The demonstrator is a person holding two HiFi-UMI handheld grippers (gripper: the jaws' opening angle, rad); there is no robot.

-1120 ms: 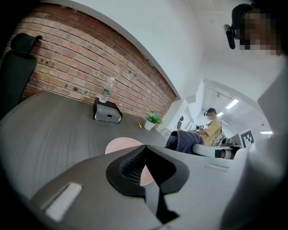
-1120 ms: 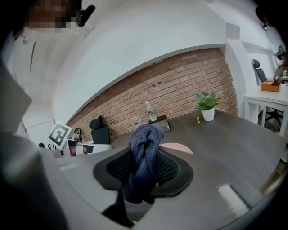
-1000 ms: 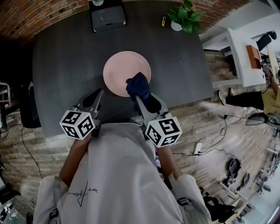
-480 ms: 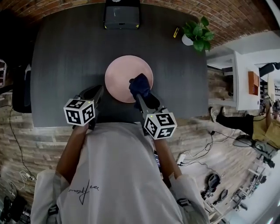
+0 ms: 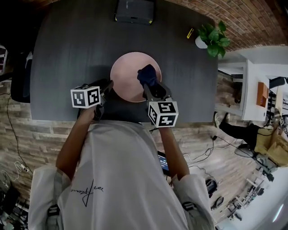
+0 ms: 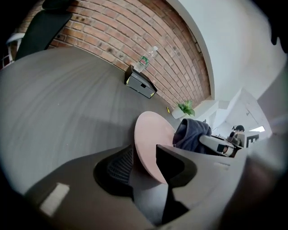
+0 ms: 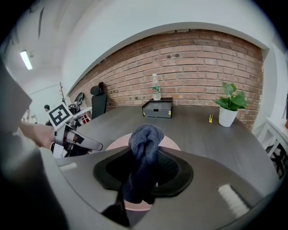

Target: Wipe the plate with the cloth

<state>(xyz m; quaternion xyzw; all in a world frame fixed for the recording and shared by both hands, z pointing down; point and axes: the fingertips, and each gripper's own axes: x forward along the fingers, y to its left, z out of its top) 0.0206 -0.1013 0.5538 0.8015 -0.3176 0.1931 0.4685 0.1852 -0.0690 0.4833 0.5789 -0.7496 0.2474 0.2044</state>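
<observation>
A round pink plate (image 5: pixel 130 74) lies on the dark grey table (image 5: pixel 67 54). A bunched dark blue cloth (image 5: pixel 147 75) hangs over the plate's right part, with my right gripper (image 5: pixel 153 87) shut on it. In the right gripper view the cloth (image 7: pixel 143 150) fills the gap between the jaws, with the plate (image 7: pixel 116 142) under it. My left gripper (image 5: pixel 108 86) is at the plate's near left rim. Its jaws are opening. In the left gripper view the plate's rim (image 6: pixel 148 137) stands between the jaws with a gap on each side.
A black box (image 5: pixel 134 11) with a water bottle (image 6: pixel 147 57) on it stands at the table's far edge. A potted plant (image 5: pixel 212 38) and a small yellow item (image 5: pixel 191 33) are at the far right corner. A black chair (image 5: pixel 20 85) stands left of the table.
Both grippers have moved forward and down toward the plate. The cloth now sits farther over the plate, and the left gripper has reached the plate's rim with its jaws spread.
</observation>
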